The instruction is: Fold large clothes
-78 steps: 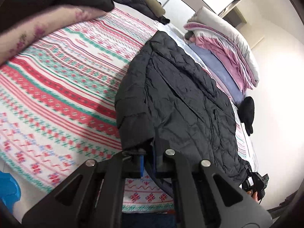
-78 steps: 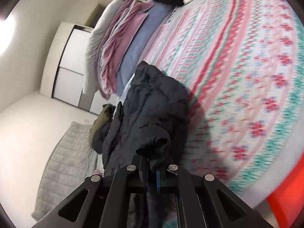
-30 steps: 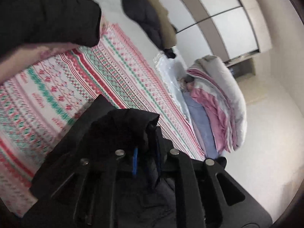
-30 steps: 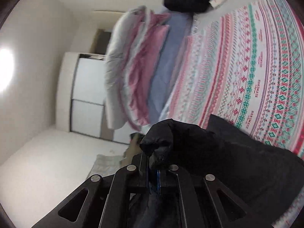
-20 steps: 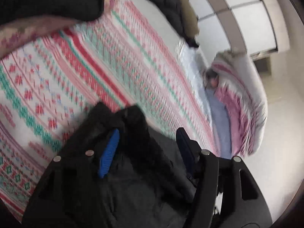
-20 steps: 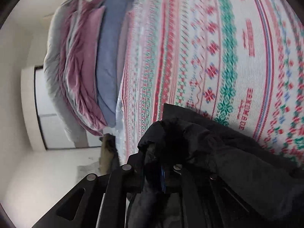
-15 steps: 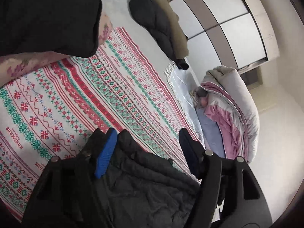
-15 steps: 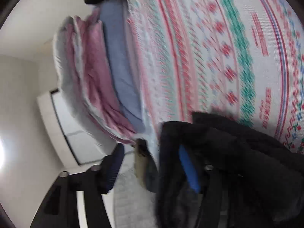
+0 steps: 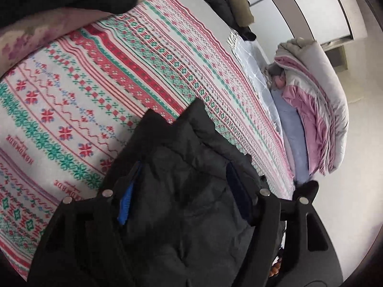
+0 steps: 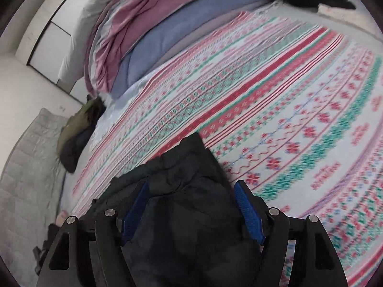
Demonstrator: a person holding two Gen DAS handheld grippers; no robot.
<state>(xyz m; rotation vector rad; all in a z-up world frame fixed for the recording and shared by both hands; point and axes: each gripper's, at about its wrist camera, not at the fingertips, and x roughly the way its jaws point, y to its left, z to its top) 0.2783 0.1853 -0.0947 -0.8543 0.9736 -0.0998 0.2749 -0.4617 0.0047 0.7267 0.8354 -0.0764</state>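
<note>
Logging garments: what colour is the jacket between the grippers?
Black, quilted jacket; clearest in the left wrist view.

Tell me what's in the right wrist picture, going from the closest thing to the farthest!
right tool → black jacket → patterned blanket → blue pillow → pink and grey quilt

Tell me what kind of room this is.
Most likely a bedroom. A bed covered by a patterned blanket fills the view, folded quilts are stacked at one end, and a wardrobe with sliding doors stands behind. A black jacket lies on the blanket.
</note>
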